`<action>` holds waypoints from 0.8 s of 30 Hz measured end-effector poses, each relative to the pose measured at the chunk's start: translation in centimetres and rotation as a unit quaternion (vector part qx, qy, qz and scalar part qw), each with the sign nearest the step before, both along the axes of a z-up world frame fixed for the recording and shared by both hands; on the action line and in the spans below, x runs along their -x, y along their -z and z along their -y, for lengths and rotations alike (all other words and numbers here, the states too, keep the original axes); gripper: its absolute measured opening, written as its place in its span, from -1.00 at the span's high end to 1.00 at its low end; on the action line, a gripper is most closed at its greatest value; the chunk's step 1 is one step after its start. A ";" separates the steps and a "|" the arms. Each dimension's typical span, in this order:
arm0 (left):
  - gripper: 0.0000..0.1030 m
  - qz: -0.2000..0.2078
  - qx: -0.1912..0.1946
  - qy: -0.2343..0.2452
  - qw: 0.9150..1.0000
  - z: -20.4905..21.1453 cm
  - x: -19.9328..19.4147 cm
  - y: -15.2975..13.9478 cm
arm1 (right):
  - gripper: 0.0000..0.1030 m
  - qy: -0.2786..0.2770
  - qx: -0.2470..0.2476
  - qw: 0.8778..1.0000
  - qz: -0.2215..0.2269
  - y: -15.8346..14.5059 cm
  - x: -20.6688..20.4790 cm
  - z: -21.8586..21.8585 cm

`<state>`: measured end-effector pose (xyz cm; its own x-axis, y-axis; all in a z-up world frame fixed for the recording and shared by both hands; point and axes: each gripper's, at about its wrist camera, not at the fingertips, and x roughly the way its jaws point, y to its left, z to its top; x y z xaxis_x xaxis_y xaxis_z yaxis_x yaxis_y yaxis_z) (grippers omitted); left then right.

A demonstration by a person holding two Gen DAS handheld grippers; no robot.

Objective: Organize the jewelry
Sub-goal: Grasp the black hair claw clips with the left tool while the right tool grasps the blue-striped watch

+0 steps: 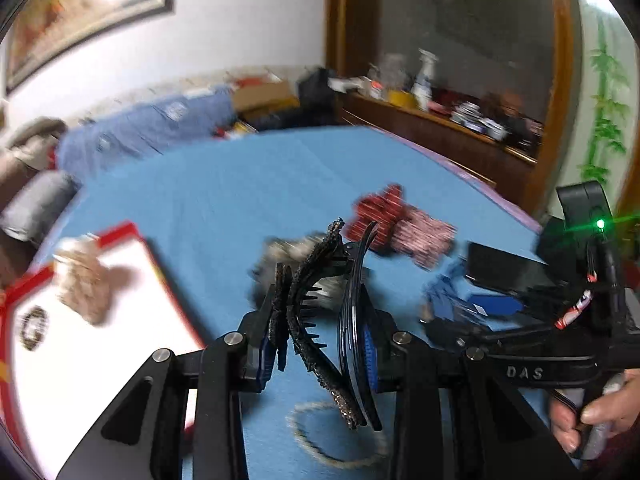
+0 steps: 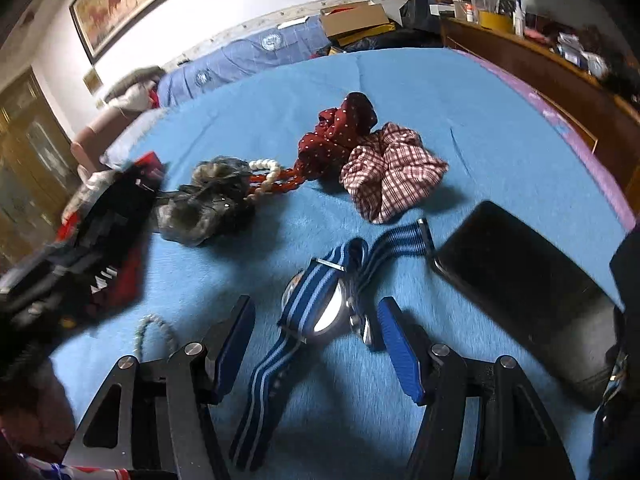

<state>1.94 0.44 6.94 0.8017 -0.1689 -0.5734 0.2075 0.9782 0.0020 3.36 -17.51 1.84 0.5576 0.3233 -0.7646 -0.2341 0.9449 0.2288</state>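
Your left gripper (image 1: 320,320) is clamped on a bundle of black headbands (image 1: 316,300); your right gripper (image 2: 316,344) hangs open around the striped-strap watch (image 2: 320,308)

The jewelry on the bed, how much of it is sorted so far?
Done: a fuzzy scrunchie and a bracelet lie in the white box. In hand: the left gripper holds black headbands; the right gripper's open jaws straddle the striped watch. Left: two scrunchies, beads, a grey hairpiece.
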 end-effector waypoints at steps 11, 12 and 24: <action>0.36 0.013 -0.015 -0.055 0.998 -1.8 -0.1 0.2 | 0.10 -0.006 0.121 0.992 0.030 0.6 -0.2 -3.4; 0.36 0.014 -0.014 -0.060 0.998 -2.0 -0.2 0.2 | 0.10 -0.004 0.117 0.993 0.030 0.6 -0.2 -3.3; 0.36 0.012 -0.018 -0.090 0.996 -2.7 -0.6 0.3 | 0.10 -0.003 -0.011 0.991 0.134 -4.8 0.4 -3.2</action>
<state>2.50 3.16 6.62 0.8308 -0.0015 -0.5566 0.0289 0.9988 0.0406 2.99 -14.28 6.67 0.7382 0.3413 -0.5819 -0.2943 0.9391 0.1774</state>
